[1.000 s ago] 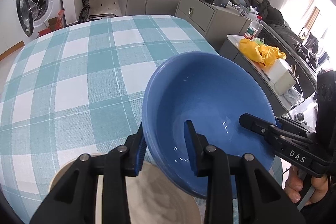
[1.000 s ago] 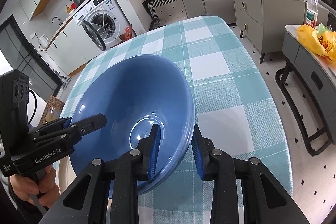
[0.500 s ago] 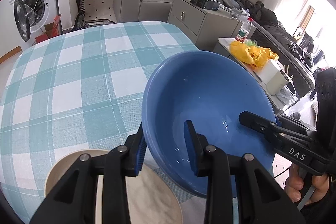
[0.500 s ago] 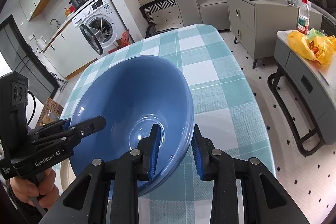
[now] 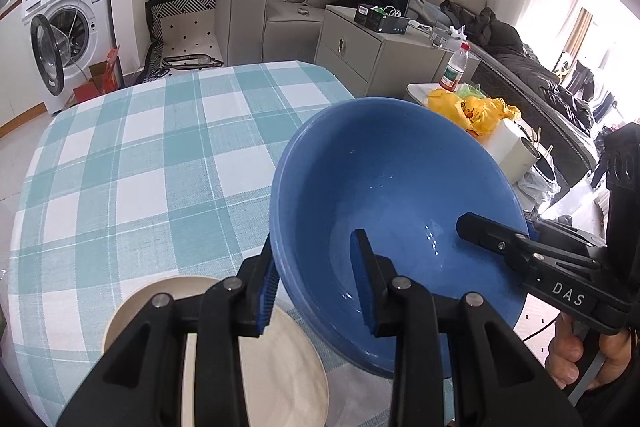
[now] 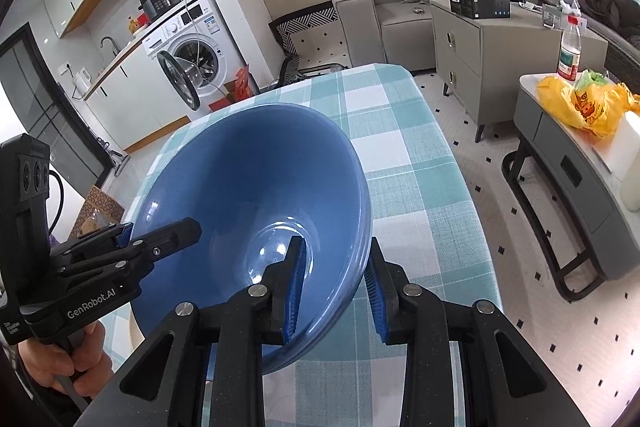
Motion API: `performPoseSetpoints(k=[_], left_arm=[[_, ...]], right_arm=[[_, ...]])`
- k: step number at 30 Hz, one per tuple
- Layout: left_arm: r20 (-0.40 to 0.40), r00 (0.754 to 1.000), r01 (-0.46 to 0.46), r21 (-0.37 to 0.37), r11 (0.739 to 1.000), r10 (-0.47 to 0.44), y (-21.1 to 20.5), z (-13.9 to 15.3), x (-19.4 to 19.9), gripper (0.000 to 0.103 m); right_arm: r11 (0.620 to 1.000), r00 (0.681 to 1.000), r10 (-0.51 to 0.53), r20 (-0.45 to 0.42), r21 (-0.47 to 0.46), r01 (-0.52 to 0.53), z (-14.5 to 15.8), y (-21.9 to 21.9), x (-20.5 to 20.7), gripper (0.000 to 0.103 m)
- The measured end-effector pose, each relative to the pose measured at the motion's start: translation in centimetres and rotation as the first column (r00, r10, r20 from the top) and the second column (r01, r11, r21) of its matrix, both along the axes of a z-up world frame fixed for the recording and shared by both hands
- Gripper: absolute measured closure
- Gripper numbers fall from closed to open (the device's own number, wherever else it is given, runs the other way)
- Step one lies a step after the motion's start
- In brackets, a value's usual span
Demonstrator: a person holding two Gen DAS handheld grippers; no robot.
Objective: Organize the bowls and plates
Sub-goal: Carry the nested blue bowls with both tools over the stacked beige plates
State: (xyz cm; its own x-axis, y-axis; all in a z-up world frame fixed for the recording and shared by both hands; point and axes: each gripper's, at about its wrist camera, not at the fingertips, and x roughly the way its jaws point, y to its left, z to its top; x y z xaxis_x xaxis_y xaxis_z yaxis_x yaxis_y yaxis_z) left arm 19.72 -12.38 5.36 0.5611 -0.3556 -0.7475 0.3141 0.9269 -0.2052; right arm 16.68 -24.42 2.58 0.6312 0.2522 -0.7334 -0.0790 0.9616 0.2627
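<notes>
A large blue bowl [image 5: 396, 187] is held in the air over the checked table [image 5: 160, 155] by both grippers. My left gripper [image 5: 316, 283] is shut on the bowl's near-left rim, one finger inside and one outside. My right gripper [image 6: 334, 287] is shut on the opposite rim of the bowl [image 6: 248, 179] the same way. Each gripper shows in the other's view: the right one [image 5: 500, 243] and the left one [image 6: 160, 239]. A beige plate [image 5: 256, 351] lies on the table below the bowl, partly hidden by my left fingers.
The table's right edge [image 6: 460, 179] drops to a tiled floor. A low side table [image 6: 580, 155] with a yellow bag [image 6: 580, 103] and a bottle stands to the right. A grey cabinet [image 5: 372, 59], a sofa and a washing machine [image 5: 60, 43] stand beyond the table.
Both grippers have lifted the blue bowl higher above the table. More of the beige plate and of the room now shows beneath and beyond it.
</notes>
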Motion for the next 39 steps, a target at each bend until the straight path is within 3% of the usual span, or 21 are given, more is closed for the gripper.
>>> performPoseSetpoints(k=[18,39], left_arm=[[0.047,0.990,-0.133,-0.001,0.991,0.133,5.9,1.7,-4.1,0.071],[-0.005,0.950,-0.311,0.020,0.950,0.311,13.3,-2.2,-5.5,0.071]], right_arm=[[0.989,0.989,0.146,0.019,-0.014,-0.146,2.3,6.1,-2.3,0.073],[0.945,0.943,0.326,-0.060,-0.007,-0.327,-1.6,15.1,-0.4,0.073]])
